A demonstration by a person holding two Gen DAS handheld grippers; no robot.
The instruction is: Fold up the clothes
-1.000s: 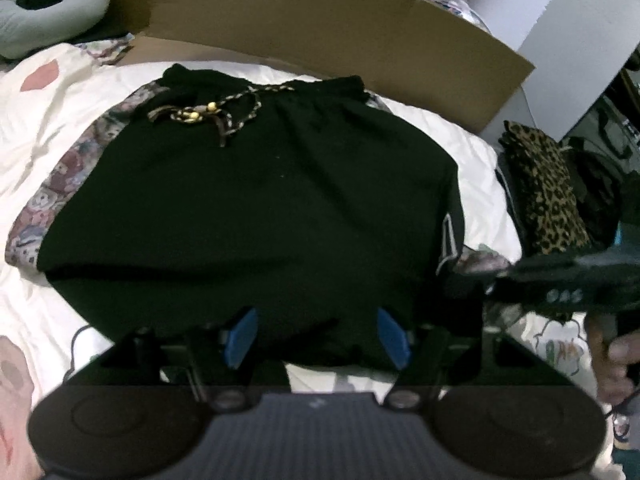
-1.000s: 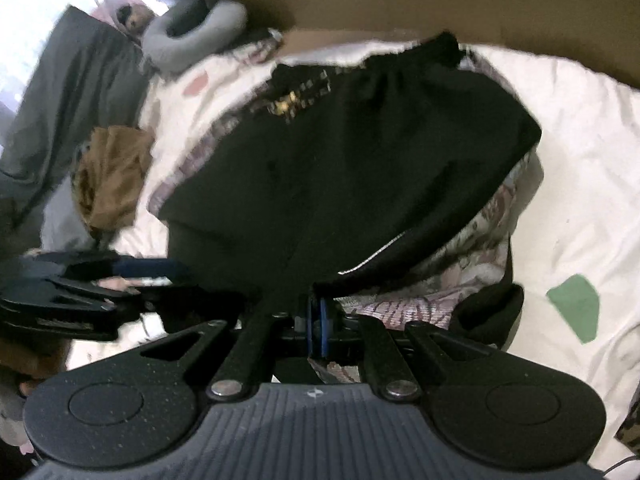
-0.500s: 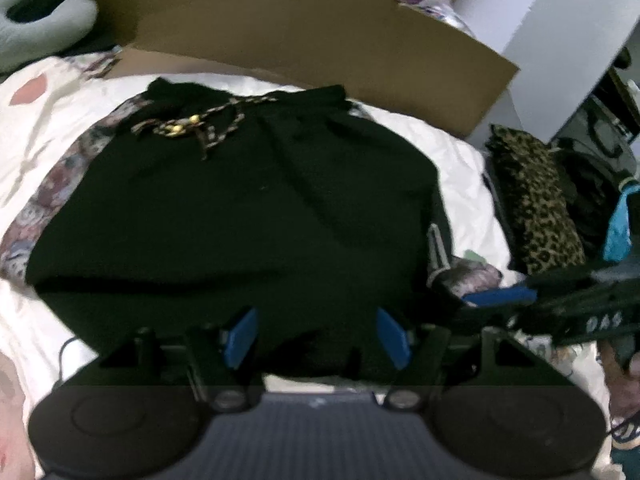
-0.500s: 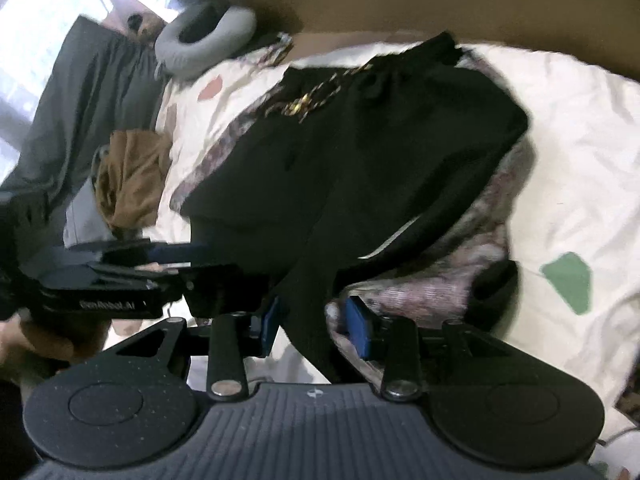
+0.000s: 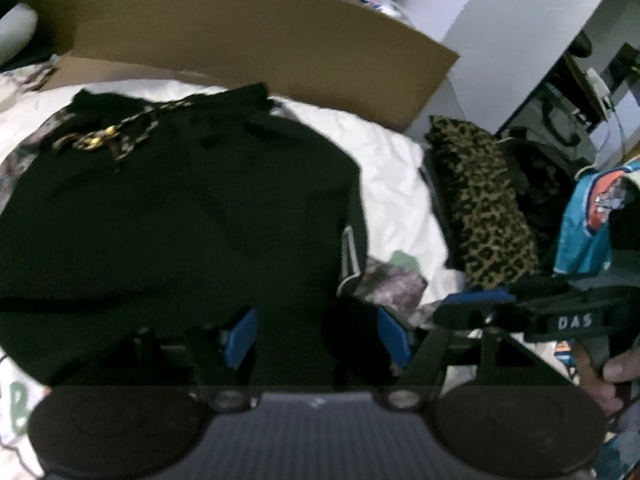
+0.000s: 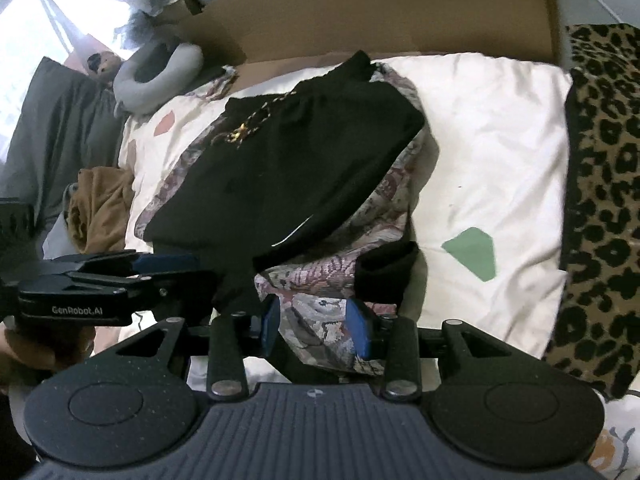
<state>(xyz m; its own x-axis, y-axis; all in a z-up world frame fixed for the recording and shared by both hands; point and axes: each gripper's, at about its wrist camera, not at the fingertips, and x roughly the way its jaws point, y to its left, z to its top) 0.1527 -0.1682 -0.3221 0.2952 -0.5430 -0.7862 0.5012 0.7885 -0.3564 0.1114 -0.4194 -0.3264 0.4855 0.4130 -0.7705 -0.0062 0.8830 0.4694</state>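
The black shorts (image 6: 304, 160) lie folded once on the white bed (image 6: 492, 152), patterned panels showing beneath, just before the cardboard box (image 6: 360, 12); further folds remain, I judge. Left tongs (image 5: 316, 336) open; right tongs (image 6: 316, 318), just opened, hold nothing above the patterned hem.

My left gripper (image 6: 168, 268) was matte black with blue pads (image 6: 166, 261) and white "GenRobot.AI" lettering at the frame's left. My right gripper (image 6: 316, 322) showed ribbed grey housing, two round black discs, silver screws, and "DAS" lettering along its side.
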